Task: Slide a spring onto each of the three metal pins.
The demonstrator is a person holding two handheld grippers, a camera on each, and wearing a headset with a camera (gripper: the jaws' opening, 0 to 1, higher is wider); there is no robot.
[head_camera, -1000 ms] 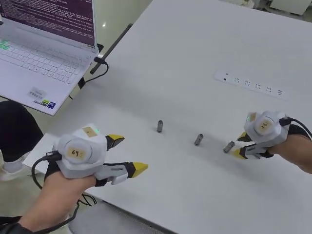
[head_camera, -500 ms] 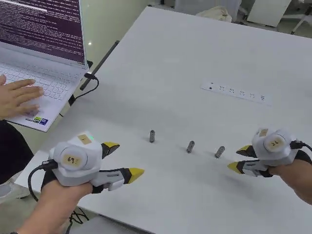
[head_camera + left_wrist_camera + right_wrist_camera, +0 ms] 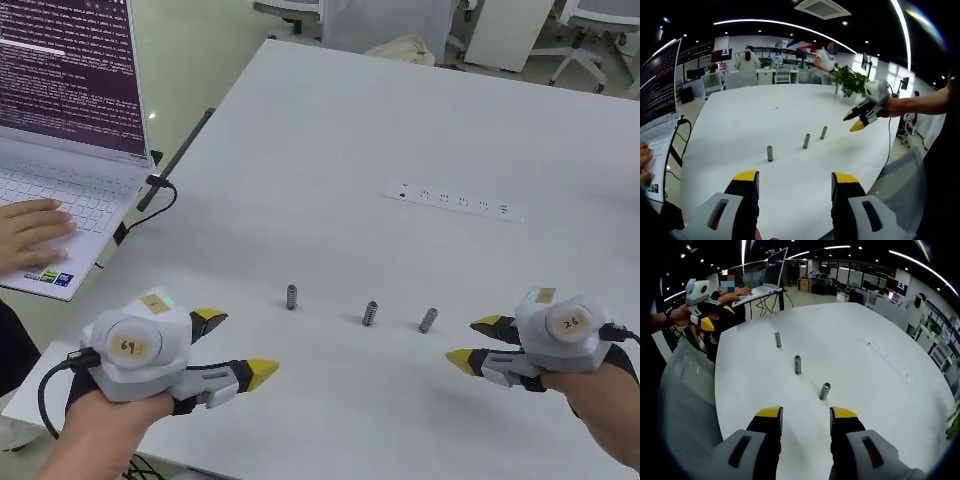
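Observation:
Three small metal pins, each wrapped in a spring, stand in a row on the white table: the left one (image 3: pixel 291 296), the middle one (image 3: pixel 370 313) and the right one (image 3: pixel 428 320). They also show in the left gripper view as left pin (image 3: pixel 770 153), middle pin (image 3: pixel 806 141), right pin (image 3: pixel 823 132), and in the right gripper view as nearest pin (image 3: pixel 825 391), middle pin (image 3: pixel 797 364), far pin (image 3: pixel 778 339). My left gripper (image 3: pixel 232 345) is open near the table's front edge, left of the pins. My right gripper (image 3: pixel 474 341) is open just right of the right pin, holding nothing.
A white power strip (image 3: pixel 453 200) lies farther back on the table. An open laptop (image 3: pixel 60 120) sits at the left with a person's hand (image 3: pixel 30 232) on its keyboard and a black cable (image 3: pixel 160 195) beside it. Office chairs stand beyond the table's far edge.
My right gripper has drawn back to the right, away from the right pin. The head camera has tilted, shifting the whole scene. A hand has come onto the laptop keyboard.

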